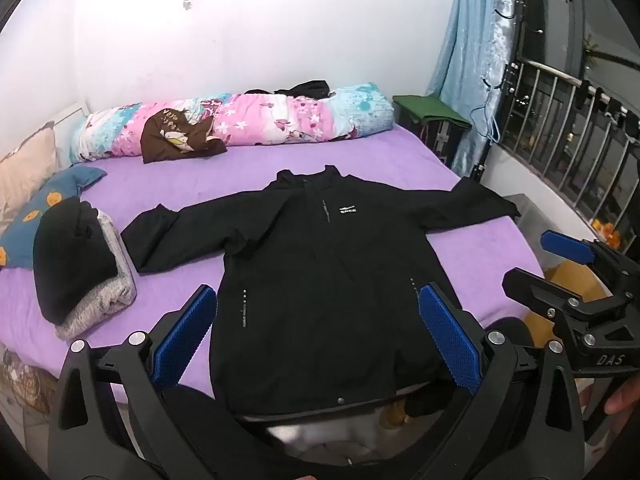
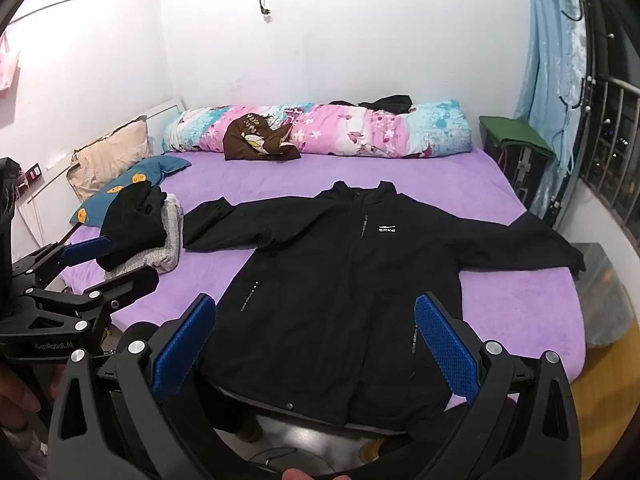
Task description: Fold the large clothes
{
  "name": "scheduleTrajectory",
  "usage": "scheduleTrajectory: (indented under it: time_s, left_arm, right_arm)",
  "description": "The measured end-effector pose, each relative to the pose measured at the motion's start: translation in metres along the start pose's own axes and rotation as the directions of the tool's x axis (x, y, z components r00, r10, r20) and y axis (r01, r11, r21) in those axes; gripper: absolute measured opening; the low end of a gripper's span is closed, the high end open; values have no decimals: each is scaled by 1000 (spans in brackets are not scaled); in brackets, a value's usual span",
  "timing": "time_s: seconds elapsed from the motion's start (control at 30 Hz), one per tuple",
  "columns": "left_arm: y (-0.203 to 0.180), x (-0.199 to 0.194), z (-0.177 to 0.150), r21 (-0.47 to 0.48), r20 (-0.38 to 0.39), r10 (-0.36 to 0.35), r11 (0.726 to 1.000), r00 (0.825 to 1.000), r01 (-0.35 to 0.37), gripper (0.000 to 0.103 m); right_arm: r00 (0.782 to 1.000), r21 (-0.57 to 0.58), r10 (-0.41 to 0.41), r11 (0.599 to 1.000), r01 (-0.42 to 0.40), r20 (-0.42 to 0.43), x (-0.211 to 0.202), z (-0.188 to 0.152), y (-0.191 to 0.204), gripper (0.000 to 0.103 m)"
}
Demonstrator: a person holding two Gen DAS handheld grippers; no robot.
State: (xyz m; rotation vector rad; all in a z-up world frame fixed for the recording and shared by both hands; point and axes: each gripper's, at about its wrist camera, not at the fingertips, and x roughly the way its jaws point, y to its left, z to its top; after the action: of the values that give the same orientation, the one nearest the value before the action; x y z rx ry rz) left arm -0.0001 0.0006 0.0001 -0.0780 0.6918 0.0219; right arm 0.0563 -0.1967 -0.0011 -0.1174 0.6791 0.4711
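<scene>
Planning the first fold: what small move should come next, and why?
Probably bring the left tool to the jacket's left sleeve and fold it inward: the jacket lies flat, sleeves spread, and both tools, right tool included, hang open and empty.

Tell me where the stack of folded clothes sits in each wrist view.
Left wrist view: the stack of folded clothes lies at the left edge of the bed, left of the black jacket.
Right wrist view: the stack is at middle left, beside the jacket's sleeve.
Shared landmark: the white chest logo.
</scene>
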Motion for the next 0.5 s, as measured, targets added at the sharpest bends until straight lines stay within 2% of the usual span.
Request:
scheduleTrajectory:
  time_s: [0.5]
  left_arm:
    - [0, 0, 0, 7, -1, 5, 1000, 1000, -5, 97]
  right_arm:
    - [1000, 9, 7, 1000, -7, 2, 0, -1, 0, 98]
